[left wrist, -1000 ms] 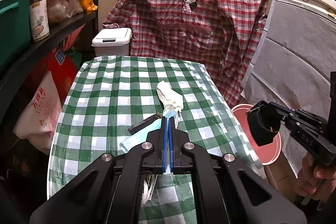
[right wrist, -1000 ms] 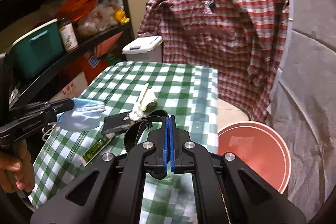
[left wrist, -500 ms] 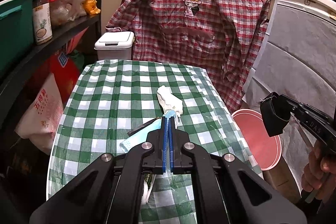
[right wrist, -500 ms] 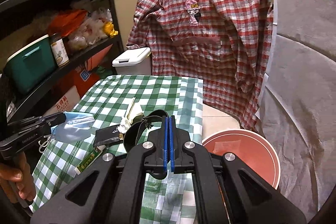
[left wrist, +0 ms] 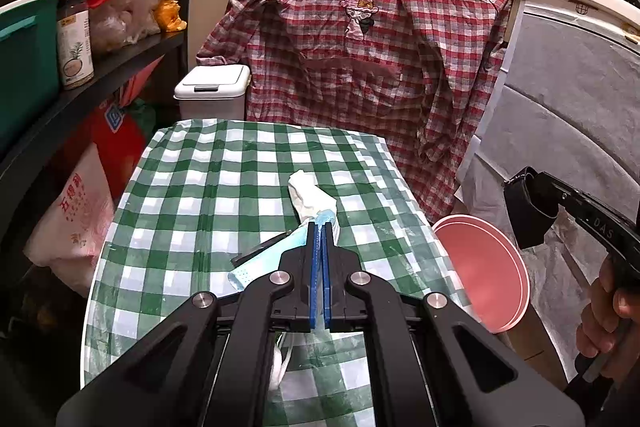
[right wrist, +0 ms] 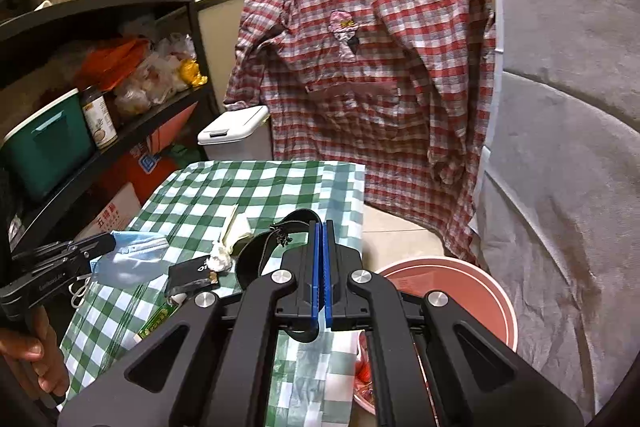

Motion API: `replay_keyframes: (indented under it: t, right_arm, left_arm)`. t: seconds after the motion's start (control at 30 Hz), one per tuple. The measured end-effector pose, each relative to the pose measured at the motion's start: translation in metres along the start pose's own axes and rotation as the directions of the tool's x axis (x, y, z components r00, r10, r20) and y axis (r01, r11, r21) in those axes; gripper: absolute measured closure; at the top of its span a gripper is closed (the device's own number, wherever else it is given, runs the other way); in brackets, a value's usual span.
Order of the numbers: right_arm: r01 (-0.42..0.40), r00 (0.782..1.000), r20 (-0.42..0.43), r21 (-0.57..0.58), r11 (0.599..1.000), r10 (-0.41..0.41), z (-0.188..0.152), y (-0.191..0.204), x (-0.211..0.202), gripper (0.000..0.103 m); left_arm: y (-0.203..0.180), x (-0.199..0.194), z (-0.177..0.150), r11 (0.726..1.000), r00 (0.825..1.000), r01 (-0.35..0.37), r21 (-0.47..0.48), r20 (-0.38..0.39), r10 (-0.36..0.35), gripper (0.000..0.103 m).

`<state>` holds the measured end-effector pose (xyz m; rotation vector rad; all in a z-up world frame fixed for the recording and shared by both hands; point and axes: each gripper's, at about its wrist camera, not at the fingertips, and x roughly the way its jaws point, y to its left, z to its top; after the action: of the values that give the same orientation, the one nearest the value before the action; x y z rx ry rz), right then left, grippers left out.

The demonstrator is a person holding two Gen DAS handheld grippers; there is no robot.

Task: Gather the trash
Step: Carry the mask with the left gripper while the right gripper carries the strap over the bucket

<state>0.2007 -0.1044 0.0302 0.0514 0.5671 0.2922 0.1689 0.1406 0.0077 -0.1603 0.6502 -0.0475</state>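
Observation:
My left gripper (left wrist: 320,227) is shut on a light blue face mask (left wrist: 264,263), held just above the green checked table (left wrist: 200,187). A crumpled white tissue (left wrist: 310,197) lies right ahead of it, and a black packet (right wrist: 188,275) and a green wrapper (right wrist: 158,319) lie nearby. My right gripper (right wrist: 320,227) is shut on a black strap loop (right wrist: 276,247), held at the table's right edge beside the round red bin (right wrist: 452,291) on the floor. In the left wrist view the right gripper (left wrist: 528,211) with the black strap loop (left wrist: 524,199) hangs above the red bin (left wrist: 480,267).
A dark shelf (left wrist: 100,75) with a green box, a jar and bags runs along the left. A white lidded bin (left wrist: 212,83) stands behind the table. A red plaid shirt (left wrist: 360,67) hangs at the back, and grey cloth (right wrist: 560,187) covers the right side.
My right gripper has moved right and a little up with the black strap, away from the table's middle and nearer the red bin. The left gripper has stayed about where it was with the mask.

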Motion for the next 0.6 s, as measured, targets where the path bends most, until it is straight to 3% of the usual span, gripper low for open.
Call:
replay_keyframes:
  t: [0.6]
  right_arm:
    - [0.096,0.995,-0.006,0.067,0.993,-0.096,0.007,-0.061,-0.008,0.101]
  left_arm:
    - [-0.055,0.022,0.006,0.996,0.997,0.083,0.034,-0.009,-0.083,0.101]
